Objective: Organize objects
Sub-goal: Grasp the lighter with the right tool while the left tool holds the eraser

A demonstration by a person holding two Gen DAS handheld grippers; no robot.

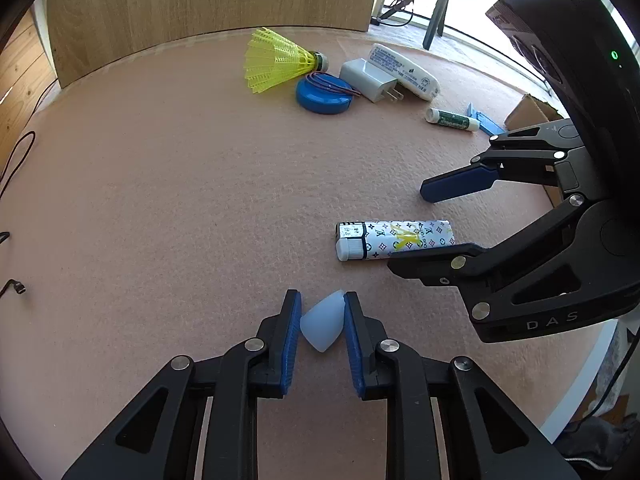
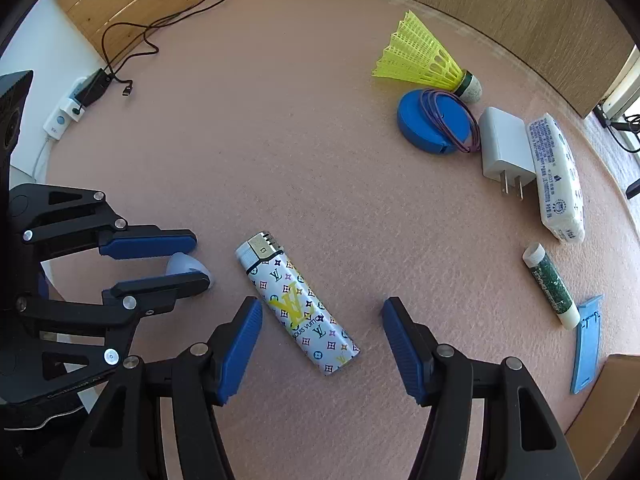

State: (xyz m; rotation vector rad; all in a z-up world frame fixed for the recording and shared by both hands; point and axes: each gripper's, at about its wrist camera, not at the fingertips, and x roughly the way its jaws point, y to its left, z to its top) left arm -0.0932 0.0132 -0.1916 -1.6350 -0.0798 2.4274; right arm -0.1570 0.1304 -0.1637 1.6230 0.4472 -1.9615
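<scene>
While the left gripper (image 1: 322, 322) pinches a pale blue cap (image 1: 323, 325) between its two blue pads low over the pink mat (image 1: 180, 184), the right gripper (image 2: 320, 316) hangs with its fingers spread wide on either side of a patterned lighter (image 2: 298, 304), touching neither side of it. That lighter lies flat on the mat, slanted between the open fingers, its metal end pointing away. From the right wrist view the left gripper reaches in level from the left, the cap showing between its fingers just beside the lighter's top. Farther off to the right lie a green glue stick (image 2: 552, 292) and a flat blue clip (image 2: 586, 344), next to a cardboard box (image 2: 612, 392) whose inside is out of sight. Beyond them, close together, sit a tissue pack (image 2: 556, 176), a white charger (image 2: 506, 148), a blue round tin (image 2: 434, 122) with a purple band (image 2: 456, 120) on it, and a yellow shuttlecock (image 2: 428, 58)
</scene>
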